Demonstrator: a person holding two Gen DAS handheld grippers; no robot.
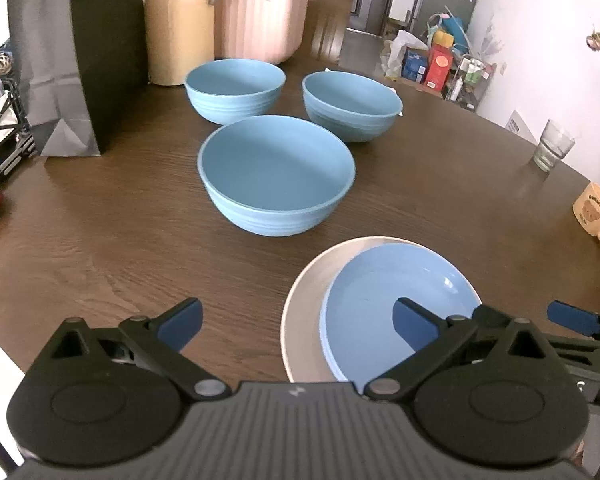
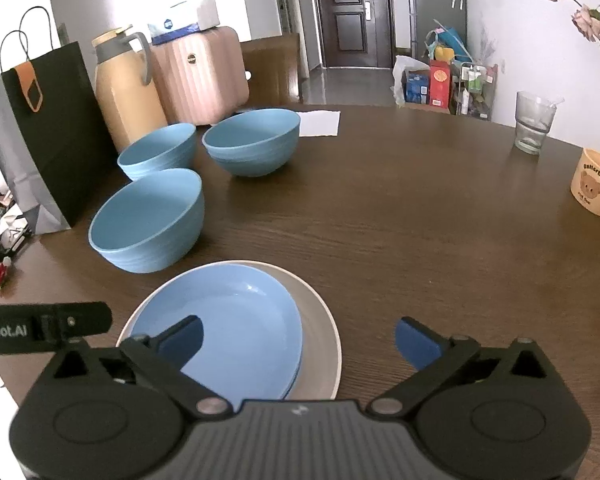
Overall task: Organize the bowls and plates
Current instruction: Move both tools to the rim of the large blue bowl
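**Bowls and plates on the bench**

Both tongs, left tongs [image 1: 296,326] and right tongs [image 2: 298,344], are wide open and hold nothing. A blue plate [image 1: 384,292] lies on a white plate [image 1: 304,320]. Three blue bowls [image 1: 276,176] sit near them.

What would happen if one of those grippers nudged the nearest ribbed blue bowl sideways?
The nearest ribbed blue bowl looks rigid, so it should probably slide across the dark wooden table rather than bend. Its base is narrower than its rim, so a push high up might tip it. It is empty and probably light.
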